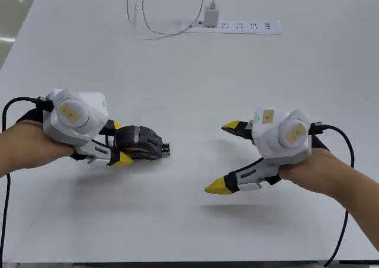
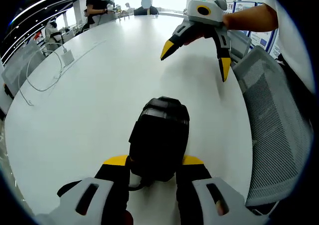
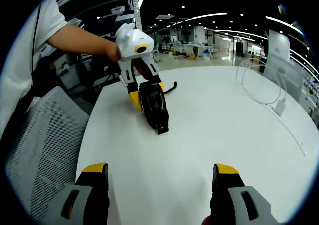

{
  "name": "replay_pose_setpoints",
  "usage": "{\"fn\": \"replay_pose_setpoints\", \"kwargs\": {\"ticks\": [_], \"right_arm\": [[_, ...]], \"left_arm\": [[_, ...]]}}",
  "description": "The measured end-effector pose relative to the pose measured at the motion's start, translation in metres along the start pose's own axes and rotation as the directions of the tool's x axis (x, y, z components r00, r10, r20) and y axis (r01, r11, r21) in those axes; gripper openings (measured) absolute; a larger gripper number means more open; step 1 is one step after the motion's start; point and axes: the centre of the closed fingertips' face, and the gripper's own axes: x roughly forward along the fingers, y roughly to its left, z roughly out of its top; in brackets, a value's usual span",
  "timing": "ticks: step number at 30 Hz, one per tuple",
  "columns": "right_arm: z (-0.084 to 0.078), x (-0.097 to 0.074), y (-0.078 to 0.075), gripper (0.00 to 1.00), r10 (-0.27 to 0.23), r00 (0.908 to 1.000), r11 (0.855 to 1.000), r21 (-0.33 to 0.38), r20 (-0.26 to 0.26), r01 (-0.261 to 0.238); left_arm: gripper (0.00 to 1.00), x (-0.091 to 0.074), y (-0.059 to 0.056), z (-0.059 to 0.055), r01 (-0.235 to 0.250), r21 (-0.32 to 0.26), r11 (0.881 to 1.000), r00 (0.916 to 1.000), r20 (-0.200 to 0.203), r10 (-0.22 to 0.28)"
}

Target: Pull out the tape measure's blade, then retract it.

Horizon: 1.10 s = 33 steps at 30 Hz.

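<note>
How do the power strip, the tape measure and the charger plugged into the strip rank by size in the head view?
Largest: power strip and tape measure, too close to rank. The strip looks longer but thinner, and it lies farther from the camera.
Smallest: charger, clearly.

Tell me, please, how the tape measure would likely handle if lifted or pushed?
The tape measure looks like a rigid, compact case, so it probably holds firm in the left gripper. Resting low on the smooth table, it would likely slide rather than roll or tip.
</note>
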Motion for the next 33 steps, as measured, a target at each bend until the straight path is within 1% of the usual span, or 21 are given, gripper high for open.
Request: {"fn": "replay_pose_setpoints", "kwargs": {"ticks": [3, 11, 19, 22, 26, 29, 33], "right_arm": [[0.000, 0.001, 0.000, 0.84, 0.001, 1.0000, 1.000, 0.001, 0.001, -0.001], [-0.001, 0.003, -0.001, 0.84, 0.003, 1.0000, 1.000, -0.002, -0.005, -0.003], [0.001, 0.005, -0.001, 0.83, 0.004, 1.0000, 1.000, -0.002, 0.003, -0.004], [0.005, 0.005, -0.001, 0.80, 0.007, 0.9996, 1.000, -0.004, 0.025, -0.007], [0.006, 0.007, -0.002, 0.76, 0.008, 0.9993, 1.000, -0.007, 0.036, -0.007], [0.006, 0.010, -0.003, 0.74, 0.006, 0.9993, 1.000, -0.006, 0.036, -0.006], [0.008, 0.013, -0.003, 0.73, 0.009, 0.9987, 1.000, 0.004, 0.049, -0.010]], "left_arm": [[0.30, 0.001, 0.000, -0.001, 0.004, 0.008, 1.000, 1.0000, -0.005, -0.004], [0.30, 0.002, 0.000, -0.001, 0.009, 0.019, 1.000, 0.9999, -0.014, -0.009], [0.29, 0.002, 0.000, -0.002, 0.018, 0.038, 0.999, 0.9994, -0.029, -0.017], [0.29, 0.002, 0.000, -0.002, 0.015, 0.050, 0.999, 0.9994, -0.031, -0.014], [0.28, 0.002, 0.000, -0.002, 0.016, 0.058, 0.998, 0.9995, -0.029, -0.014], [0.28, 0.002, 0.000, -0.002, 0.017, 0.063, 0.998, 0.9995, -0.028, -0.015], [0.28, 0.003, 0.000, -0.001, 0.021, 0.087, 0.996, 0.9993, -0.031, -0.019]]}}
